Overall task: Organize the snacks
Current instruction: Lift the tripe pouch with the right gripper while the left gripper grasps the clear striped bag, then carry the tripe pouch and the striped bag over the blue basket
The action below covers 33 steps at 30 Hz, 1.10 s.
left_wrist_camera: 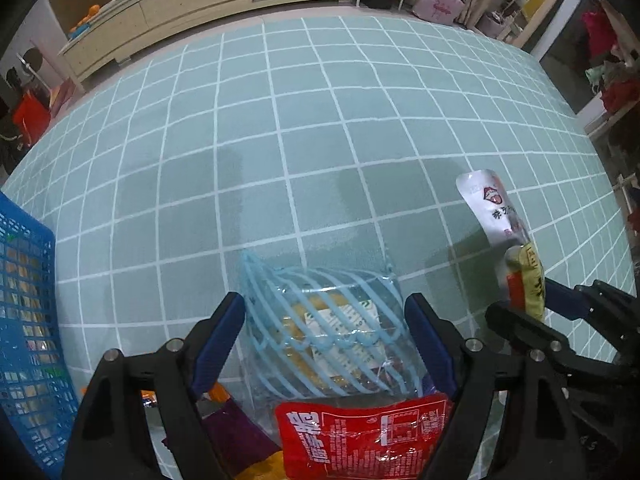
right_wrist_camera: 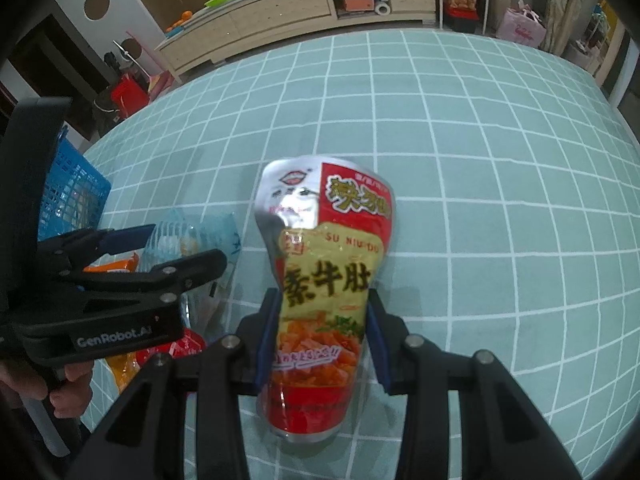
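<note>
- Tabletop [left_wrist_camera: 320, 128] w/ a green cloth in a white grid; takes up most of both views; bare across the middle and far side.
- Blue basket [left_wrist_camera: 24, 320], mesh walls, at the left edge of the tabletop; packets show through the mesh, can't tell which.
- Right gripper [right_wrist_camera: 324, 332]: jaws pinching the yellow-and-red snack bag [right_wrist_camera: 328, 280] at its waist; both blue pads press its sides; bag stands tall betw. them, silver top pointing away; seen from the left wrist view it hangs above the cloth, shadow under it.
- Left gripper [left_wrist_camera: 326, 320]: jaws spread wide, one each side of the clear bag w/ blue stripes [left_wrist_camera: 324, 328]; pads look just beside the bag; can't tell if they touch it.
- Clear bag lies on the cloth near the basket; a label and tan food show through it.
- Red packet [left_wrist_camera: 360, 436] lies nearest the left wrist cam, overlapping the clear bag's near end.
- Purple packet [left_wrist_camera: 236, 436] and an orange packet [right_wrist_camera: 116, 266] lie beside it, toward the basket.
- A hand [right_wrist_camera: 52, 388] grips the left gripper's handle, low in the right wrist view.
</note>
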{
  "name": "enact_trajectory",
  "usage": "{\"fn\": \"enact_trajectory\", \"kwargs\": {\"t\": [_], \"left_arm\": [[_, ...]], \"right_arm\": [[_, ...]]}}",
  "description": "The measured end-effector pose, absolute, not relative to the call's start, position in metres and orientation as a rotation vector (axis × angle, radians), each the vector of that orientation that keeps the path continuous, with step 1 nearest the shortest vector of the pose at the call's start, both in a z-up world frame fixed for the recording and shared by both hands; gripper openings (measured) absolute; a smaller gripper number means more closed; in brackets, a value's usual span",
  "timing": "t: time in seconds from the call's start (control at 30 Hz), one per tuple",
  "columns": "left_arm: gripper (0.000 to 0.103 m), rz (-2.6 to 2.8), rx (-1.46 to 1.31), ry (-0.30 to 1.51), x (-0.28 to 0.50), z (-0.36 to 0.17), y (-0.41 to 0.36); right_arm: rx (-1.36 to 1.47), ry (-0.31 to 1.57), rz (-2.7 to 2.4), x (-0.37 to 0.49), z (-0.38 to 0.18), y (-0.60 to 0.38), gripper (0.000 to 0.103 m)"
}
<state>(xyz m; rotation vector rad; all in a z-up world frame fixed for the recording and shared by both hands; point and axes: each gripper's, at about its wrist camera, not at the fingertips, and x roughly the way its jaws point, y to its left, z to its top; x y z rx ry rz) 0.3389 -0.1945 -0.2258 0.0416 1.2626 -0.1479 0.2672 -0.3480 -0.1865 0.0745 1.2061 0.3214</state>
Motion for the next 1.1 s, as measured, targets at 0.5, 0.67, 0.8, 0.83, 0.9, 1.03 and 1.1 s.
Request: {"fn": "enact_trajectory", "kwargs": {"t": [0.5, 0.67, 0.8, 0.83, 0.9, 1.03, 1.1], "left_arm": [[0.061, -0.22, 0.025, 1.168, 0.309, -0.189, -0.216], [0.061, -0.217, -0.005, 1.129, 0.287, -0.161, -0.204], [0.061, -0.218, -0.015, 1.085, 0.266, -0.139, -0.192], [0.061, -0.222, -0.018, 1.066, 0.259, -0.131, -0.187], [0.061, -0.223, -0.022, 1.038, 0.245, -0.123, -0.156], [0.061, -0.213, -0.027, 0.989, 0.225, -0.103, -0.131], [0.061, -0.197, -0.025, 0.967, 0.215, -0.096, -0.12]], "right_arm": [[0.037, 1.175, 0.334, 0.258, -0.154, -0.327, 0.045], [-0.006, 1.124, 0.337, 0.246, -0.12, -0.311, 0.045], [-0.041, 1.083, 0.344, 0.233, -0.095, -0.296, 0.045], [-0.048, 1.075, 0.345, 0.23, -0.091, -0.293, 0.045], [-0.064, 1.059, 0.351, 0.222, -0.081, -0.283, 0.045], [-0.084, 1.04, 0.365, 0.209, -0.07, -0.264, 0.045], [-0.094, 1.027, 0.375, 0.202, -0.063, -0.251, 0.045]]}}
